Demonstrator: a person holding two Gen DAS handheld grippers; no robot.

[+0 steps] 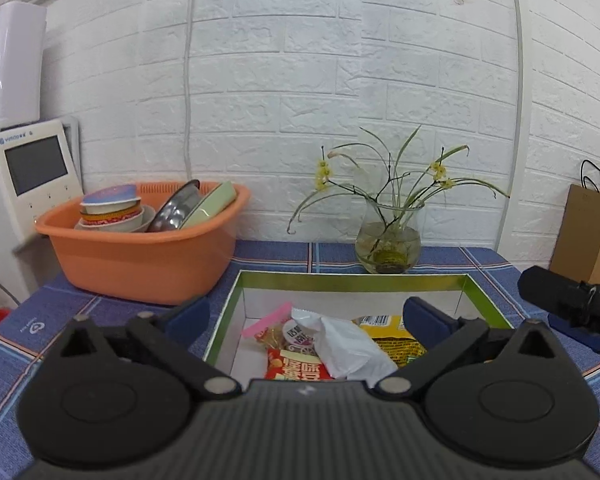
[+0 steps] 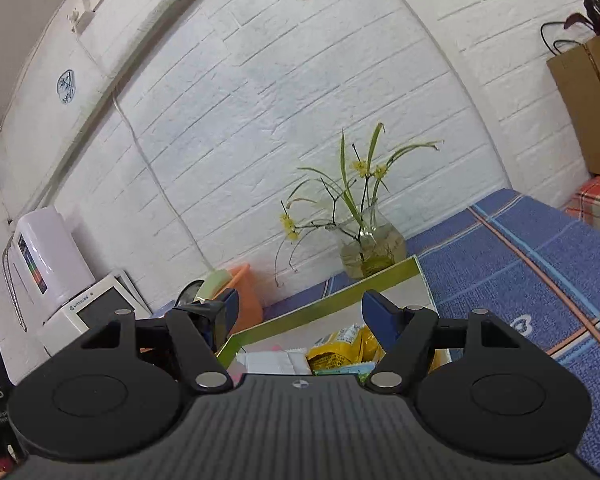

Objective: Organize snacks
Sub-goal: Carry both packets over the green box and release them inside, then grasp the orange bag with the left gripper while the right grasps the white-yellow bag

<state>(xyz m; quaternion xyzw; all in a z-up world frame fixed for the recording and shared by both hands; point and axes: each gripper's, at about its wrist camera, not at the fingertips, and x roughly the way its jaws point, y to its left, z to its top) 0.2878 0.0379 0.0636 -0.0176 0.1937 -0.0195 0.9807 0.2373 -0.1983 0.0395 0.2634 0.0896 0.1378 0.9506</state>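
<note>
2 claws are hovering wide open and empty over a green-rimmed box point(image 1: 352, 282) sitting on a blue-checked bench point(image 1: 59, 320): the left claw point(image 1: 307, 314) is straddling the box's near left wall, and the right claw point(image 2: 300, 312) is hanging above its near edge. Snack packets are lying loose inside the box; at least 5 are showing in the left view: a white crumpled wrapper point(image 1: 348, 344), a yellow packet point(image 1: 396, 336), a red packet point(image 1: 295, 366), a clear bag with a pink seal point(image 1: 267, 326) and a small round cup point(image 1: 297, 330). All look light, thin and crinkly, likely slippery under hard pads, so pinching a sealed edge or corner should serve better than squeezing the middle. Also standing on the bench are 1 orange basin point(image 1: 139, 256) of dishes and 1 glass vase point(image 1: 388, 248) holding flower sprigs, fragile and near the box's far wall.
</note>
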